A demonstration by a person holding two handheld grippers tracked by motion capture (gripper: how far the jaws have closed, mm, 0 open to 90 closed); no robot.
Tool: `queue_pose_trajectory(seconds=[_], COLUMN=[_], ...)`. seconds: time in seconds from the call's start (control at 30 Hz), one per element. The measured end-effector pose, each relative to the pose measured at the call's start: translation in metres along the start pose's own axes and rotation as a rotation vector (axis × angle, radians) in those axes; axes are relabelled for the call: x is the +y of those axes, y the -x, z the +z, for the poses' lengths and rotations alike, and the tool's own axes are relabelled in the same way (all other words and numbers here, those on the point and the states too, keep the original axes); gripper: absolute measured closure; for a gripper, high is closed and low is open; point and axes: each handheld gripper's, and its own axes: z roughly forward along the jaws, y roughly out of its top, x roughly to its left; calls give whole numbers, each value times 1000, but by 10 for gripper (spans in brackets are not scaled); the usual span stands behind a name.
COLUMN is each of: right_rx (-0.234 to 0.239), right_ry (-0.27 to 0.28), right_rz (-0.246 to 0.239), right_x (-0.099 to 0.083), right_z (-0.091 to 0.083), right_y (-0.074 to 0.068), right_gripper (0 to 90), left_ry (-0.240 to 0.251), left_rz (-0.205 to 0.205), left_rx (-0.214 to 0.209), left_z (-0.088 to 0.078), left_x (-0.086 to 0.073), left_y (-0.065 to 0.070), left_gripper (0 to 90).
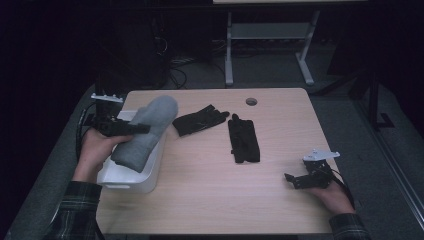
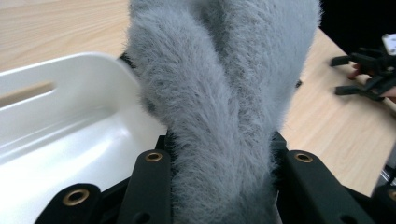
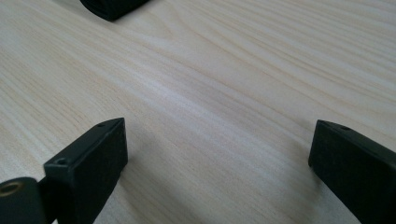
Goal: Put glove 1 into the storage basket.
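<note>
1. Left gripper (image 1: 131, 128) has the grey mitten (image 1: 146, 131) clamped across its middle, jaws pinched onto the fuzzy fabric from both sides.

2. In the left gripper view the mitten (image 2: 224, 102) rises straight up between the two black jaws, bulging over them; the pile is thick and soft.

3. The mitten hangs over the white bin (image 1: 150, 172), cuff end low above the bin's inside, rounded tip pointing up and away past the bin's far edge.

4. The bin sits at the table's (image 1: 210, 200) left edge; the left gripper view shows its smooth white inside (image 2: 70, 140) and a handle slot in one wall.

5. Just beyond the bin's far right corner lies a black glove (image 1: 199, 120), flat on the wood, fingers spread away from the bin.

6. Further right of the bin, near the table's middle, a second black glove (image 1: 243, 139) lies flat with its fingers pointing to the far side.

7. Right gripper (image 1: 295, 180) is well apart from the bin, at the table's near right corner, held low in the person's hand.

8. Its jaws stand wide, nothing between them: in the right gripper view just bare wood (image 3: 210, 93) between the two black tips.

9. The left gripper view catches that right gripper (image 2: 364, 74) far off across the table.
</note>
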Motion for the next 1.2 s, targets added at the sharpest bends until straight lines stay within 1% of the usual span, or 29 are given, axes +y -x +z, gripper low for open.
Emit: queue_pose_trajectory(seconds=[0.13,0.27,0.33,0.5,0.6,0.7,0.97,1.03,1.07,1.13,1.2], right_rx=[0,0,0,0,0,0,0,0,0,-1,-1], right_ry=[0,0,0,0,0,0,0,0,0,1,1], right_rz=[1,3,4,2,2,2,2,2,2,2,2], right_x=[0,0,0,0,0,0,0,0,0,0,0], right_z=[0,0,0,0,0,0,0,0,0,0,0], right_y=[0,0,0,0,0,0,0,0,0,0,0], right_gripper=[43,43,43,43,43,43,43,43,43,42,42], left_ry=[-6,-19,-20,-44,-75,-100,-171,-171,-180,-184,-189], left_rz=[-34,-70,-93,-144,-164,-188,-220,-232,-232,-235,-239], left_rx=[21,37,43,68,91,103,132,136,139,149,144], left_z=[-4,0,4,13,21,30,50,53,54,57,59], left_x=[-10,-20,-26,-38,-44,-50,-58,-60,-62,-64,-67], left_y=[-14,-28,-35,-51,-59,-66,-78,-81,-83,-85,-87], left_gripper=[649,649,648,648,648,647,636,631,628,611,599])
